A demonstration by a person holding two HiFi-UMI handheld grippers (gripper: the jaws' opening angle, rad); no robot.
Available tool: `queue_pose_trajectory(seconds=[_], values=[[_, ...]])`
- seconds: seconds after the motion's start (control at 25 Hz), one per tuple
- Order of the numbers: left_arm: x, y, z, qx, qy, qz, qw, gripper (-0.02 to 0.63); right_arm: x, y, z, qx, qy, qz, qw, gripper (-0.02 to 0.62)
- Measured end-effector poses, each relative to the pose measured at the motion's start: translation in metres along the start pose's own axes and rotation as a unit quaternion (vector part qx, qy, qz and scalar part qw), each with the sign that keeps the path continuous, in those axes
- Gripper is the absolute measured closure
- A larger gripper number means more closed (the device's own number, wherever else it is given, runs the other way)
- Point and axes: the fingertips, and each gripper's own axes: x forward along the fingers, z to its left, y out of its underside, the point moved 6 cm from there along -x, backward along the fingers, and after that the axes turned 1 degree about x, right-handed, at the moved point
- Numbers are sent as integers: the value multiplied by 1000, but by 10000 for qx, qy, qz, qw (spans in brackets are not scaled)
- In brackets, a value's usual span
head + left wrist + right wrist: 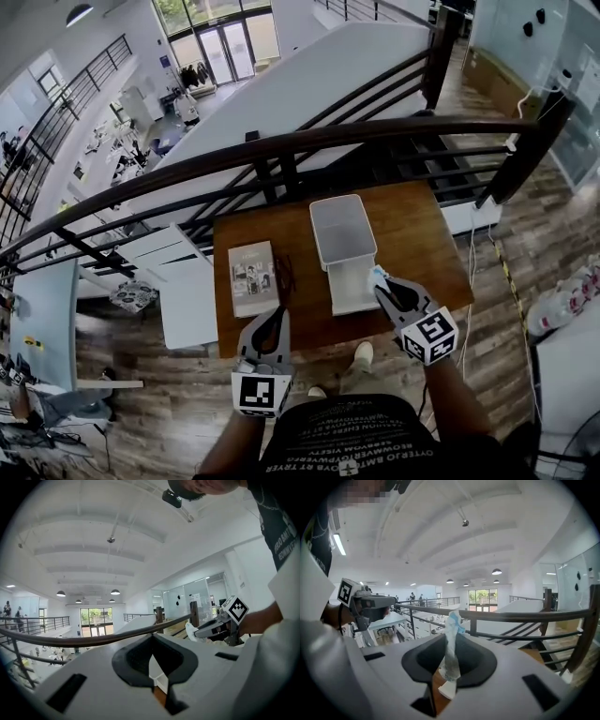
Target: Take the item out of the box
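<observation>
An open white box [342, 230] lies on the brown table [422, 234], its other half [352, 289] just in front of it. My right gripper [382, 284] hovers over that near half, shut on a small white and blue packet [378, 276]. In the right gripper view the packet [451, 653] stands upright between the jaws of the right gripper [451, 637], its blue top poking above them. My left gripper [273, 323] is raised near the table's front edge, left of the box, with its jaws together and nothing in them. The left gripper view shows the right gripper [199, 632] and the packet [191, 631].
A thin booklet [252, 277] lies left of the box, with a dark cord [286, 272] beside it. A dark railing [309, 145] runs behind the table over a drop to a lower floor. White desks [183, 281] stand at the left.
</observation>
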Motion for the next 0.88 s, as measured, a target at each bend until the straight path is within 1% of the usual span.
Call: queue_pose_trajectory(seconds=[0.12, 0.28, 0.48, 0.72, 0.88], values=[[-4, -7, -3, 52, 35, -118, 9999, 600, -20, -18, 9, -199, 40, -233, 9995, 532], [-11, -6, -10, 44, 64, -45, 10000, 600, -44, -37, 21, -486, 104, -529, 9974, 532], [-22, -4, -15, 101, 106, -14, 9999, 600, -72, -62, 36, -671, 175, -908, 9935, 533], [-30, -12, -19, 69, 134, -101, 9998, 600, -96, -84, 47, -792, 240, -1182, 9895, 534], [-31, -12, -19, 66, 152, -156, 9997, 600, -101, -85, 48, -839, 343, -1201, 9886, 534]])
